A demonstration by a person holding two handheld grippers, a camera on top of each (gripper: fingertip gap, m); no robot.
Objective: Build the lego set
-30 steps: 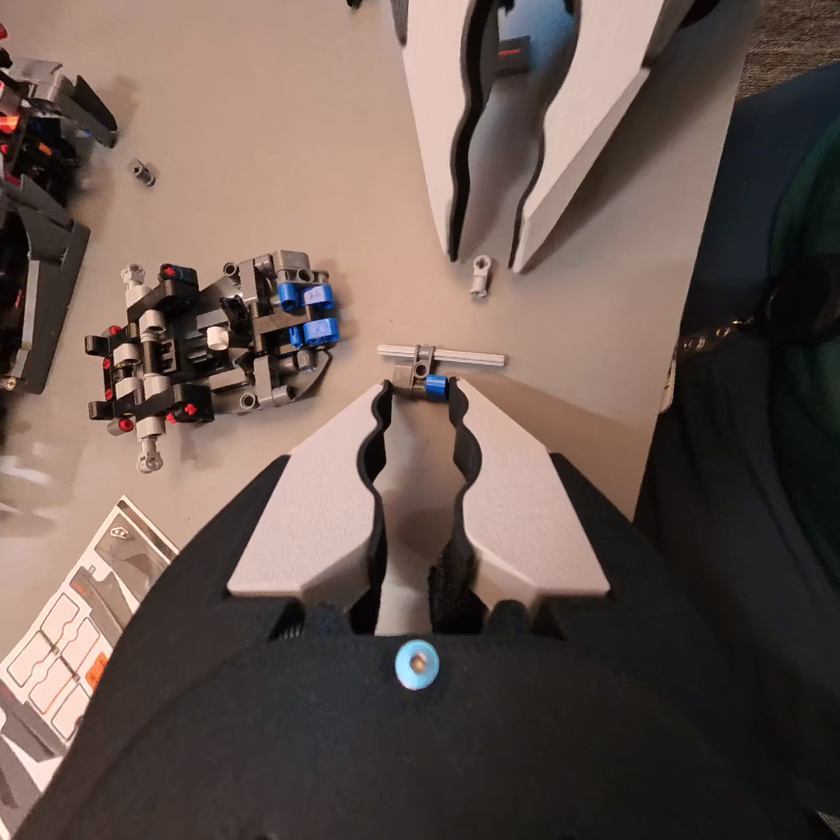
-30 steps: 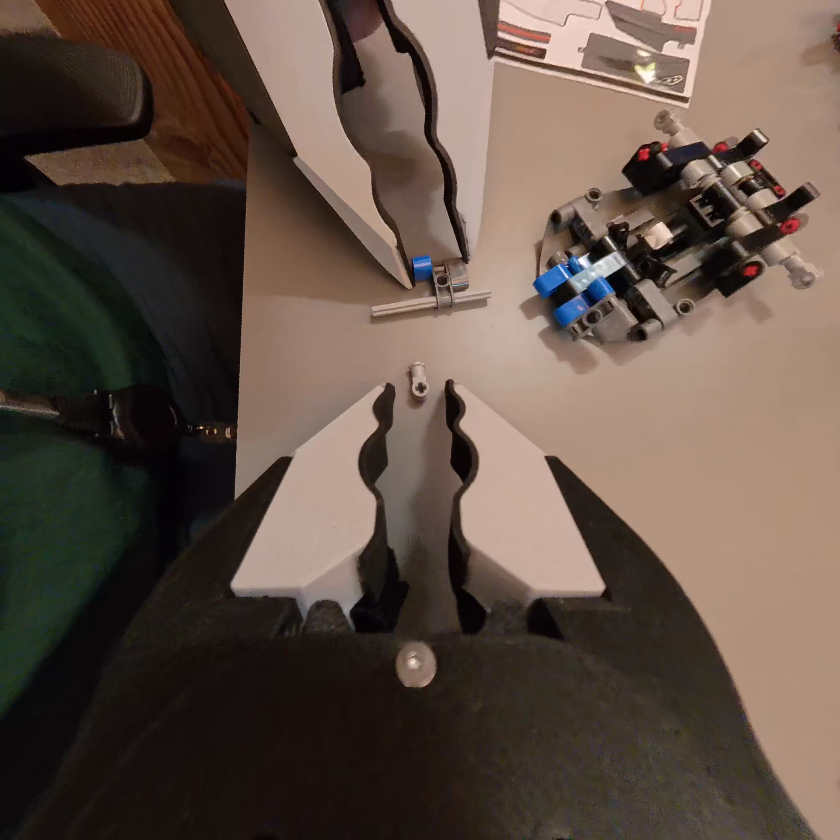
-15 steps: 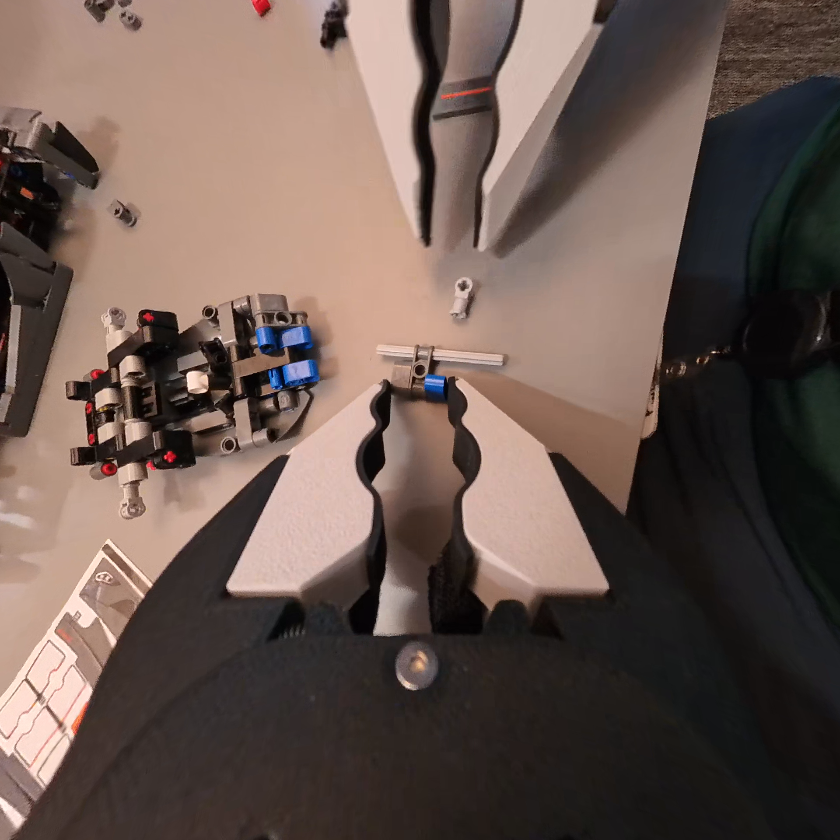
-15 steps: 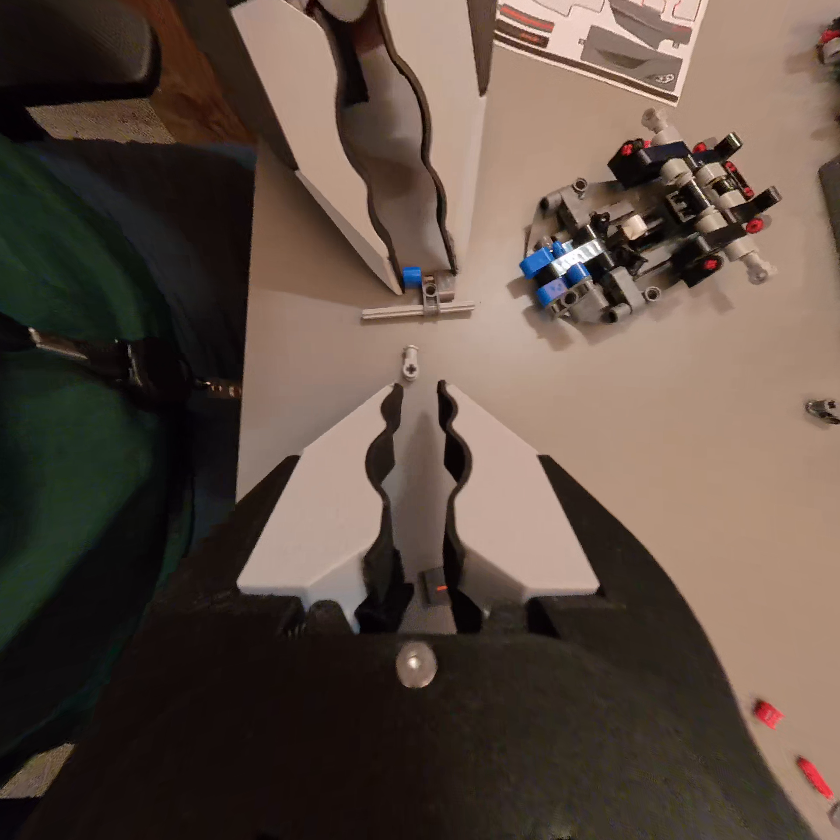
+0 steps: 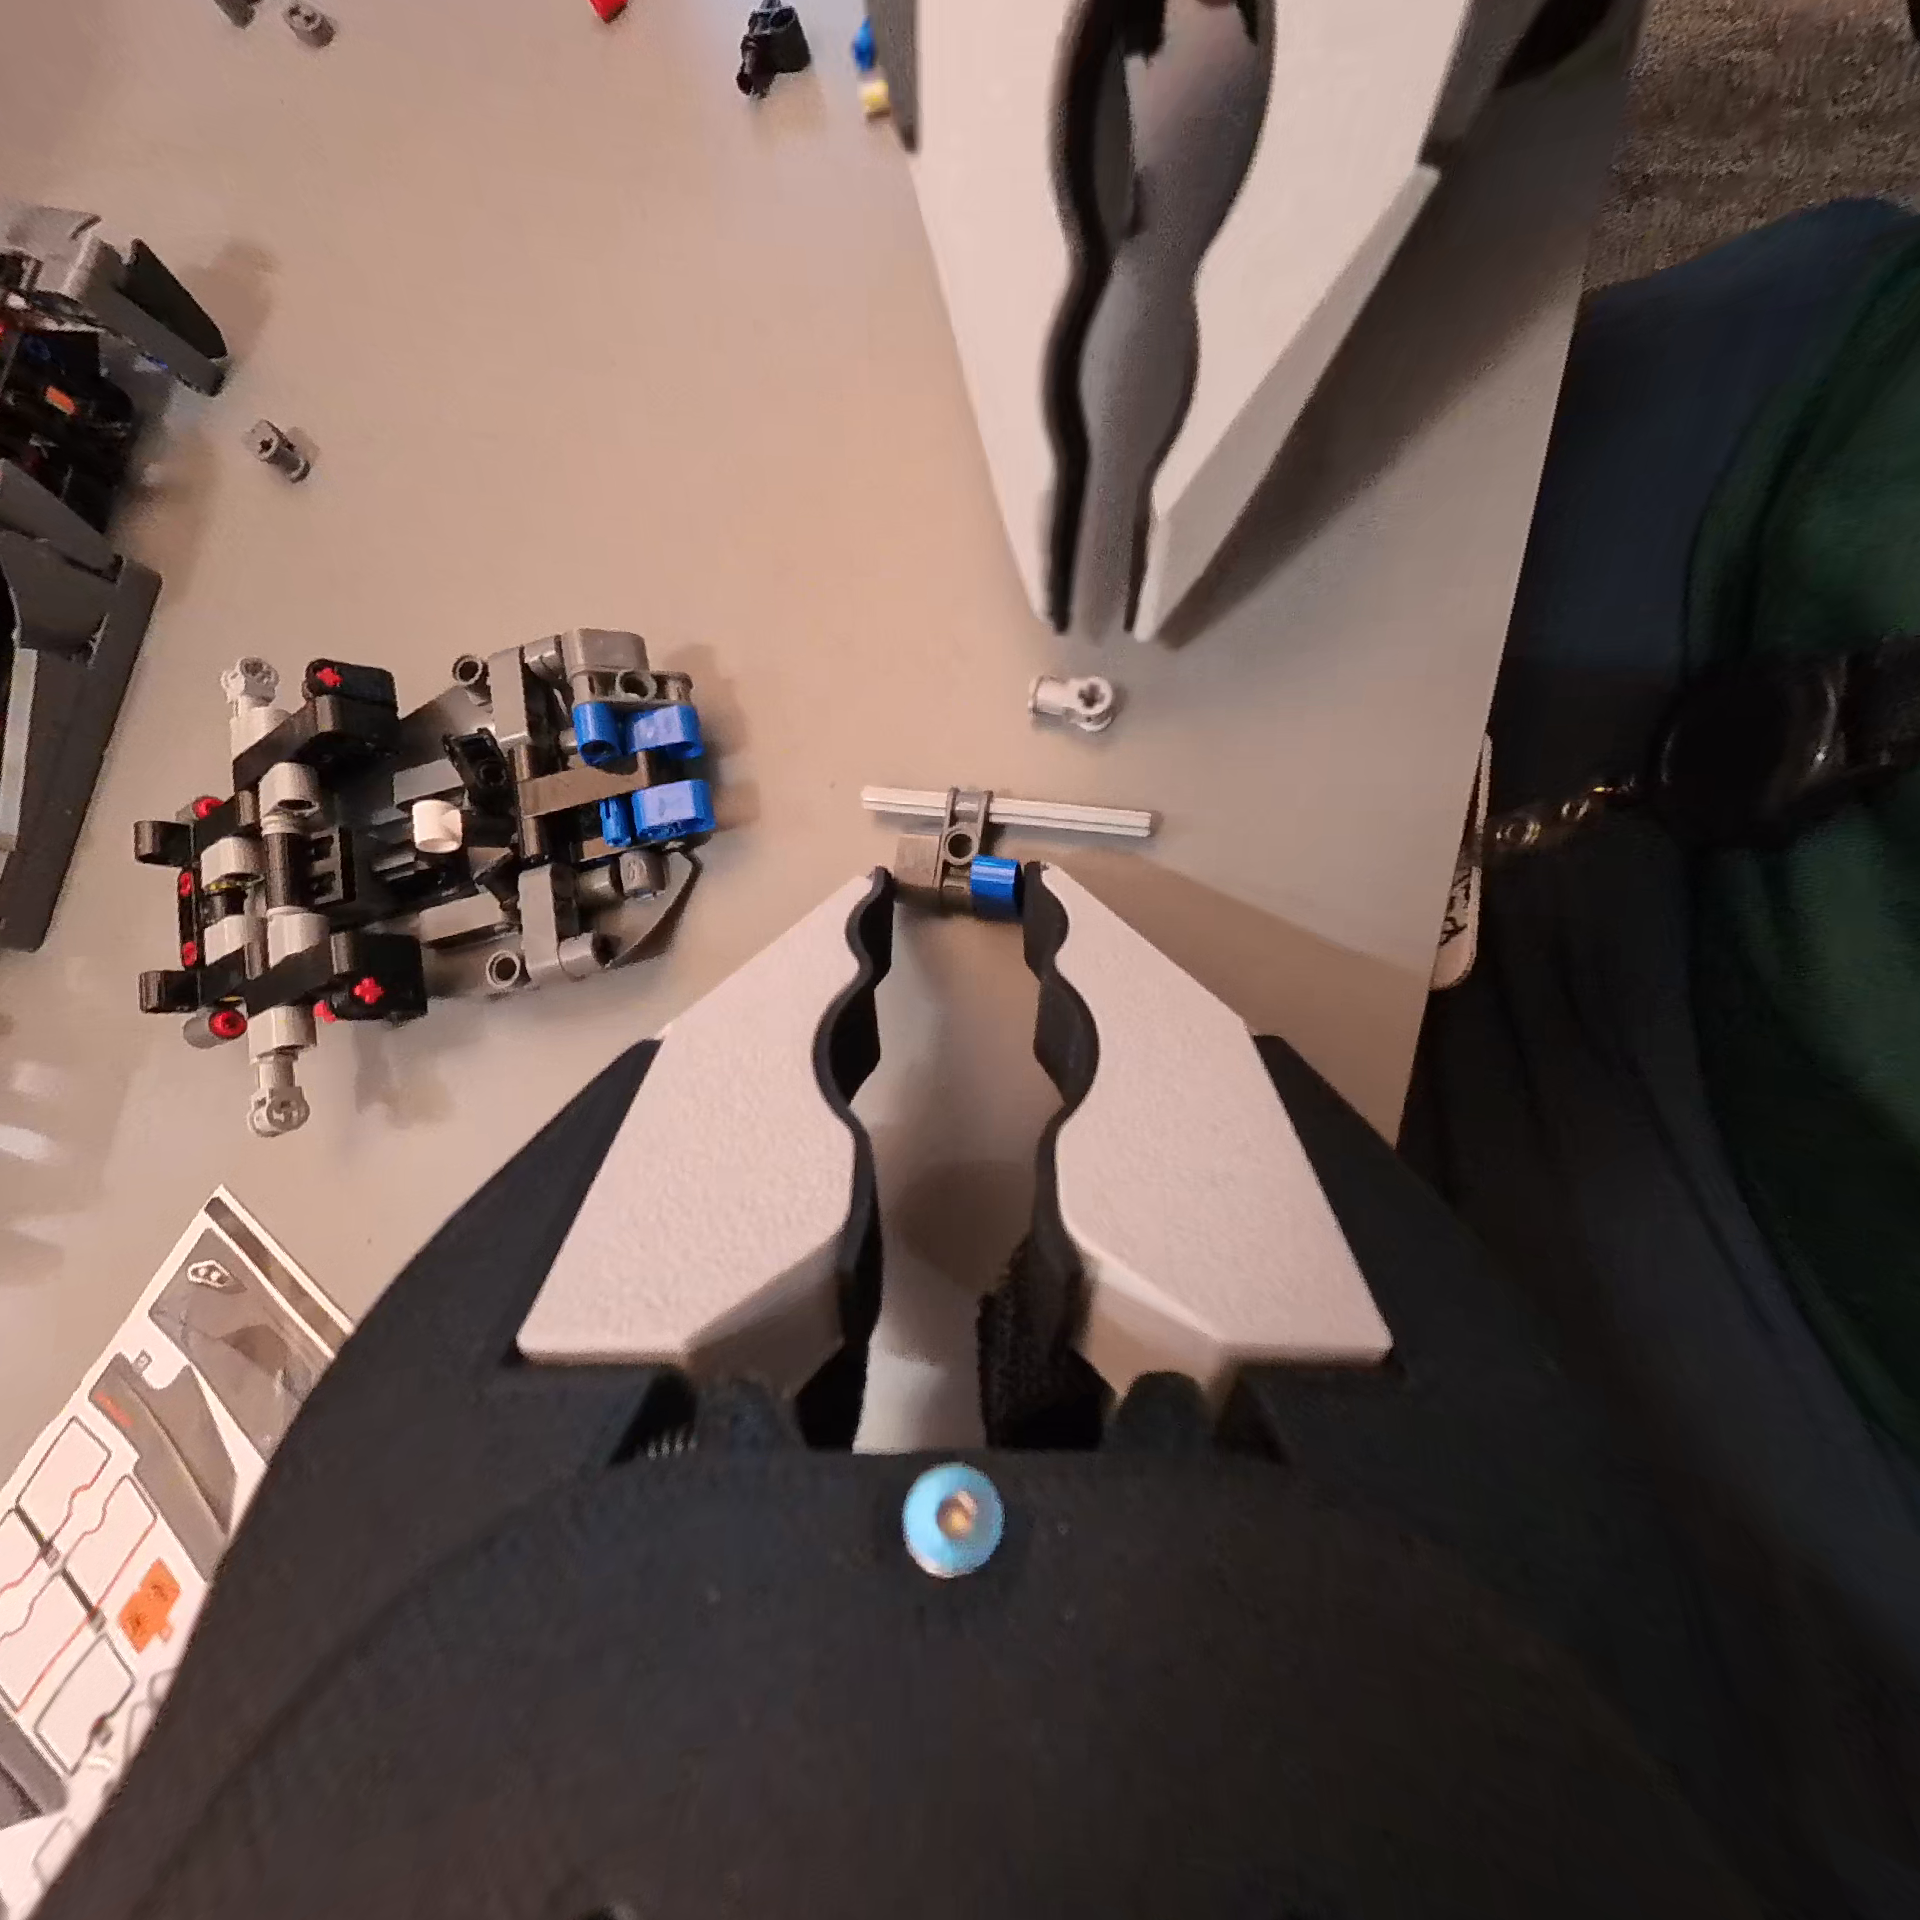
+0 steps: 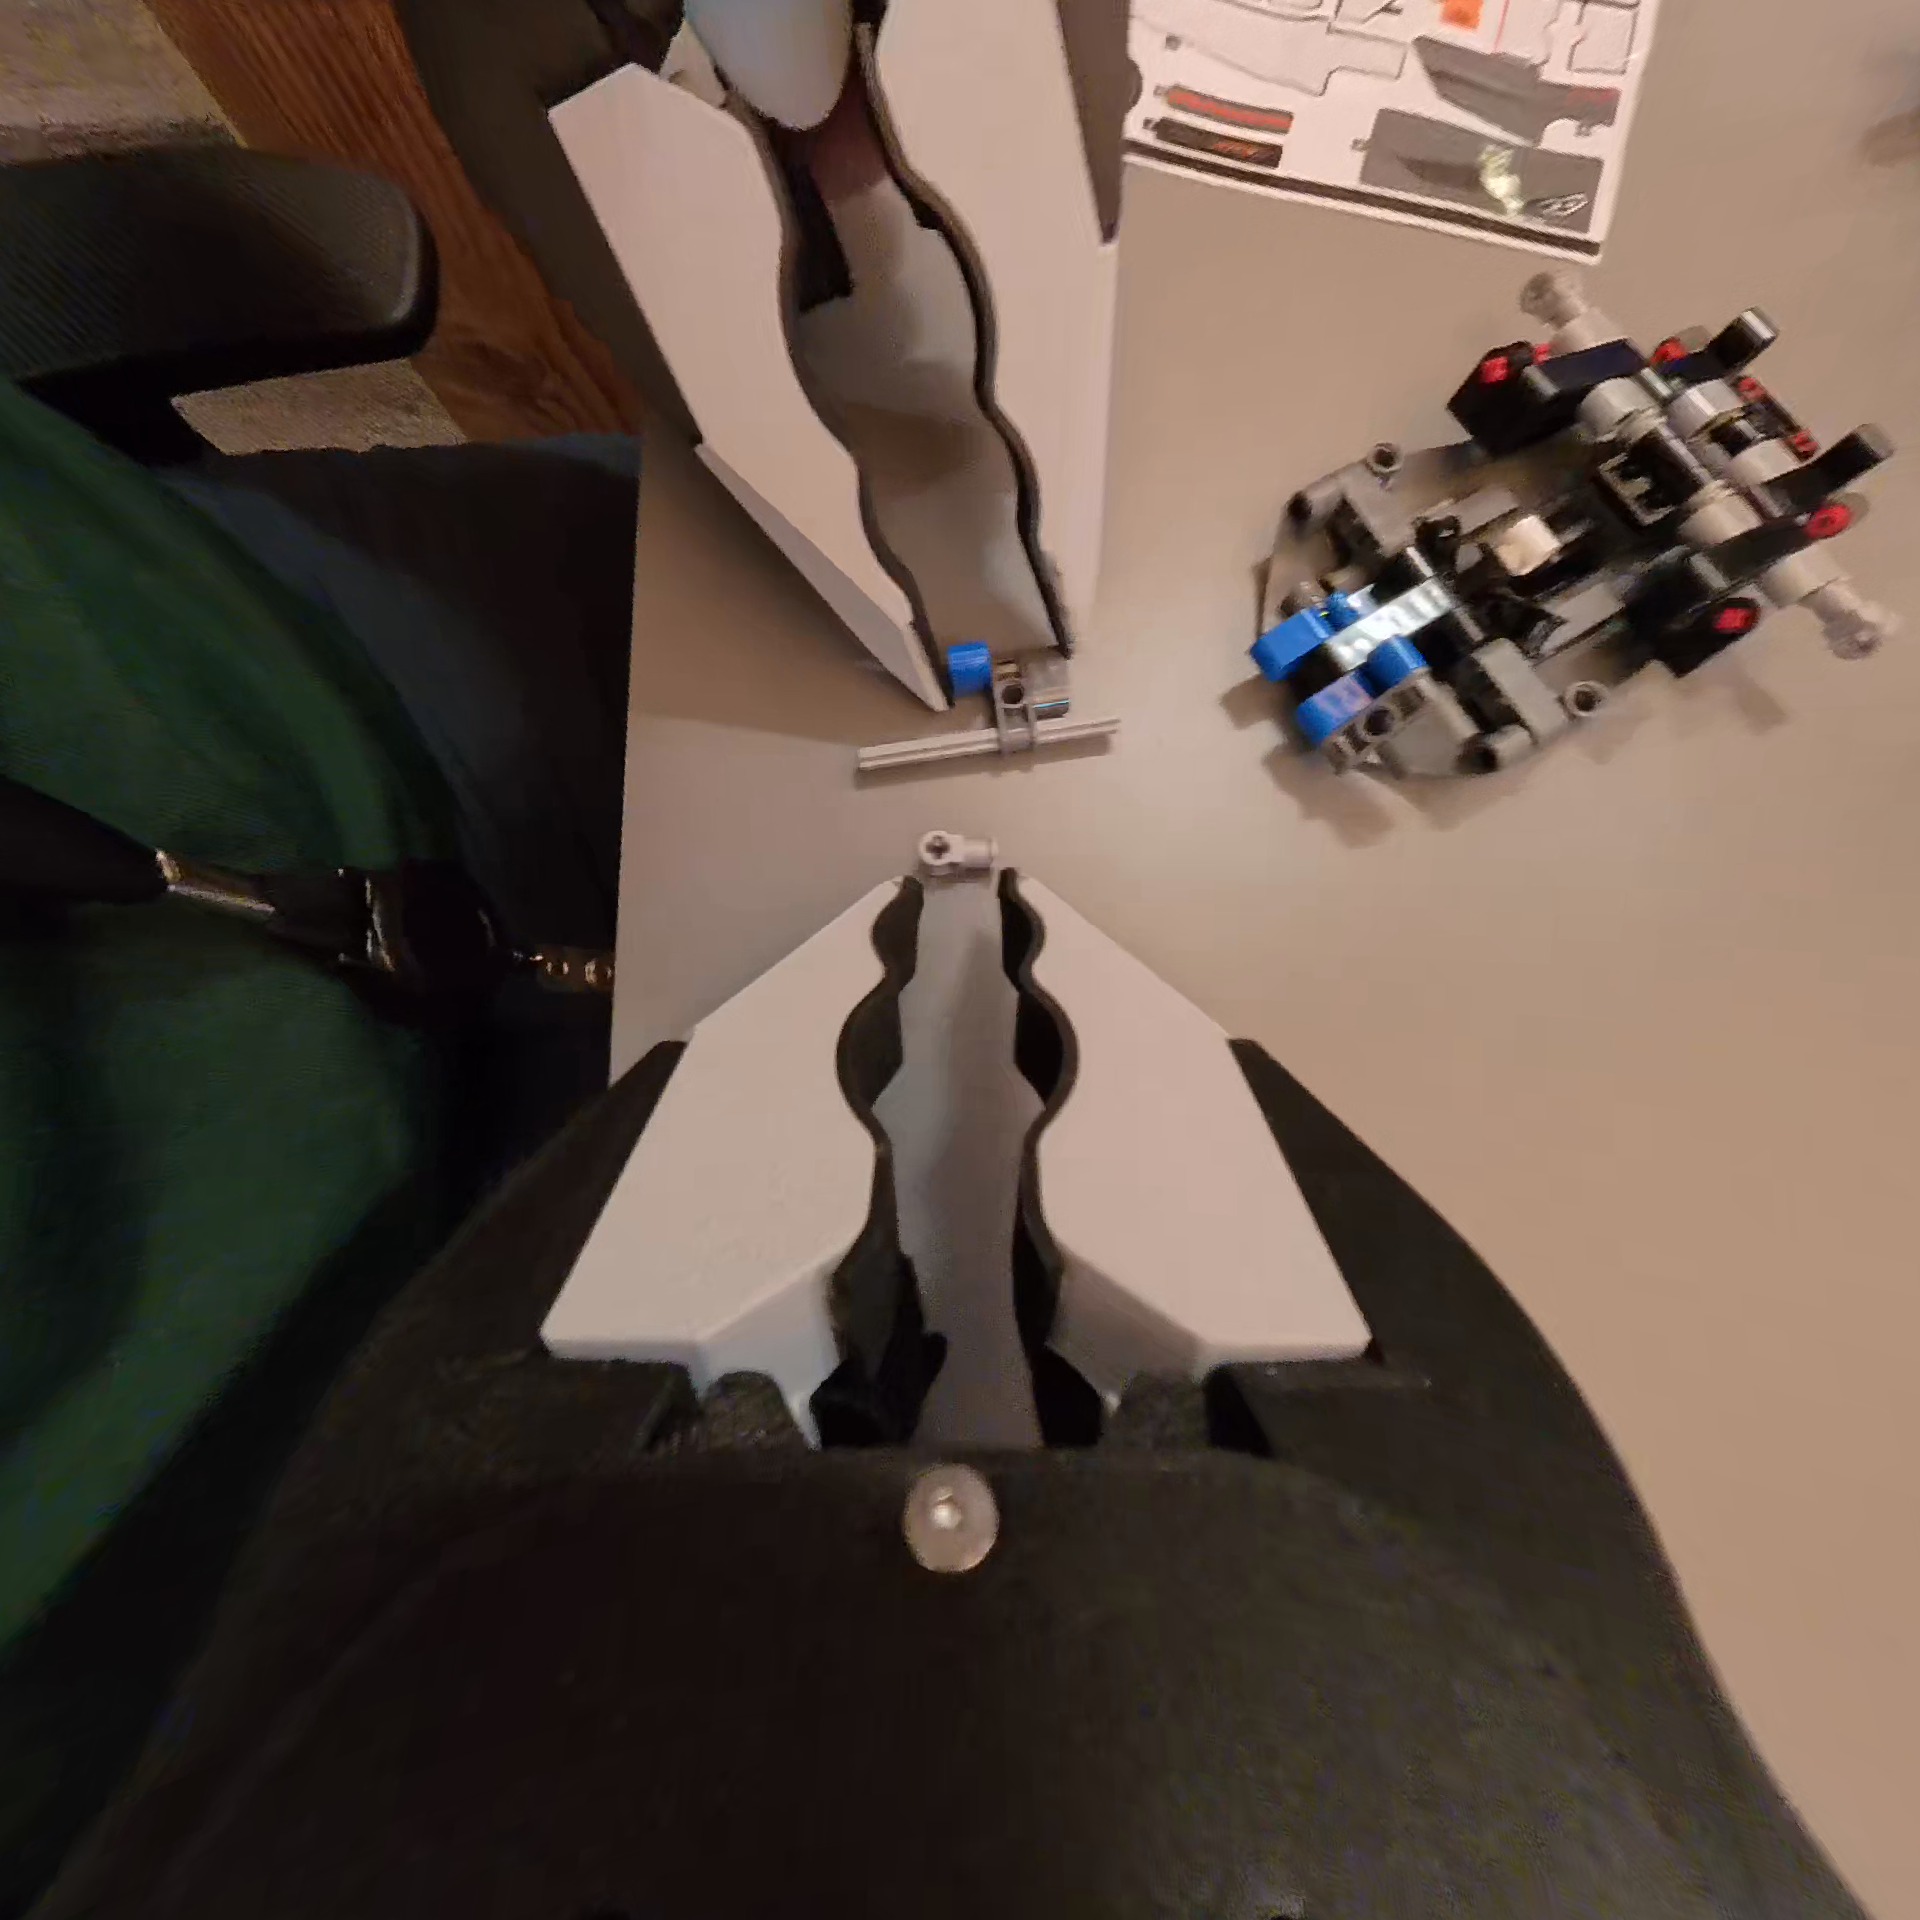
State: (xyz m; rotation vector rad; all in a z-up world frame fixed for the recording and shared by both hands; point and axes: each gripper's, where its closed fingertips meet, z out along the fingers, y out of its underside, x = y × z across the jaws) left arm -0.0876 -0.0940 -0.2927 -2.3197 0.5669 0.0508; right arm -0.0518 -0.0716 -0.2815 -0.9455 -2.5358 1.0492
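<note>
A: Left wrist view, from the left – what's there?

B: A sticker sheet (image 5: 125, 1455) at 8 o'clock, then the half-built car (image 5: 416, 842) at 9 o'clock on the table (image 5: 623, 364), black and grey with blue pieces at its right end. Loose bits lie along the top edge.

A: And the left gripper (image 5: 951, 883)?

B: At centre, pinching a small sub-assembly (image 5: 961, 868) by its grey block and blue bush. The thin grey axle (image 5: 1070, 819) through it lies crosswise just past the tips.

A: Further right?

B: A small grey connector (image 5: 1075, 698) lies at 1 o'clock, apart from the axle. The right gripper (image 5: 1096, 623) points down at it from 12 o'clock.

A: Its own view?

B: The right gripper's (image 6: 961, 881) tips are narrowly parted, with the connector (image 6: 956, 850) just beyond them, not gripped. The car (image 6: 1558, 561) sits at 2 o'clock
</note>
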